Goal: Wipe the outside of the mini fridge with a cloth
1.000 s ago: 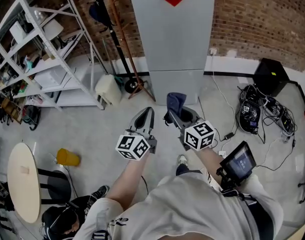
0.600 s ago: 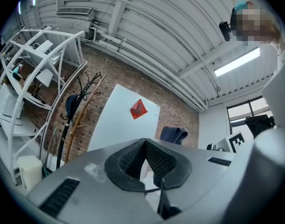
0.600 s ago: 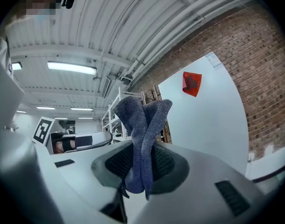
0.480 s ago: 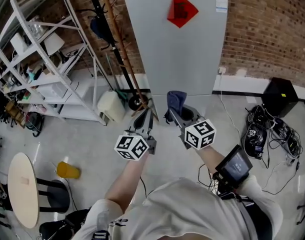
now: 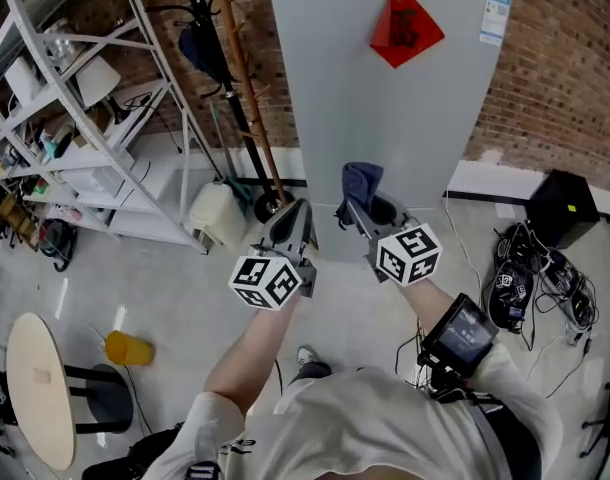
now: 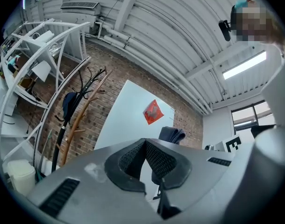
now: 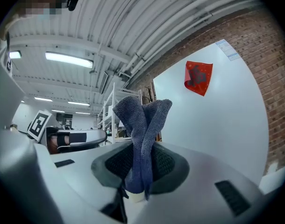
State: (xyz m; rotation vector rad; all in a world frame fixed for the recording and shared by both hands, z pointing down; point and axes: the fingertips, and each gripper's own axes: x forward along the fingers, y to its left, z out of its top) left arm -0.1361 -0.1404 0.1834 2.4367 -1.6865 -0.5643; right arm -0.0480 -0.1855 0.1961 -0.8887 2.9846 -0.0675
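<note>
Fridge [image 5: 385, 98] fills upper ctr, top cut off; coat rack [image 5: 235, 78] crowds its left edge. Right gripper [image 5: 358, 208] clamped on cloth [image 5: 361, 183], ctr frame, contact w/ door unclear. Left gripper [image 5: 297, 210] jaws together, empty.

The mini fridge [image 5: 385, 98] is seen steeply from above in the head view. It is shared, from low and near, by both upward-tilted gripper views.

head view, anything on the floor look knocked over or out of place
A yellow cup seems to lie on its side on the floor near the round table, as if dropped or knocked over. At the right, a tangle of cables sprawls loose beside a black box. Nothing looks spilled or broken.
</note>
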